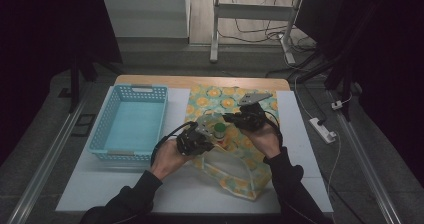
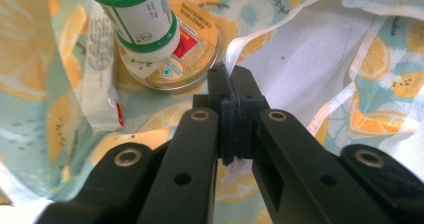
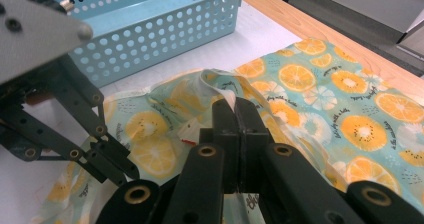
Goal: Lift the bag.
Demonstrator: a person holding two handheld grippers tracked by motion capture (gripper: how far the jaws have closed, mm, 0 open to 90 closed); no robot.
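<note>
Seen from the high view: a fabric bag (image 1: 235, 159) printed with orange slices on pale teal, lying on a white bench (image 1: 100, 184), mouth held apart between two hand-held grippers. Left gripper (image 1: 200, 139) at the bag's left rim, right gripper (image 1: 235, 118) at the far rim, both close together above the opening. Beyond the bag, more of the same orange-slice print spread flat towards the bench's far wooden edge.

In the left gripper view: left gripper (image 2: 232, 89) pressed fully together on a white-bound edge of the bag (image 2: 310, 49), the fabric strip pinched between the black jaws. Just ahead of it, inside the bag, a white bottle with a green cap (image 2: 142, 19) standing on a round flat tin (image 2: 185, 59) with an orange and red label; a pale sachet (image 2: 102, 84) lying beside the tin, touching it.

In the right gripper view: right gripper (image 3: 234, 109) likewise clamped tight on a raised fold of the bag (image 3: 210, 84), lifting the rim off the bench. The other gripper's linkage in the left foreground, near the same rim.

A light blue perforated basket (image 1: 127, 121) to the left of the bag, just beside it.
</note>
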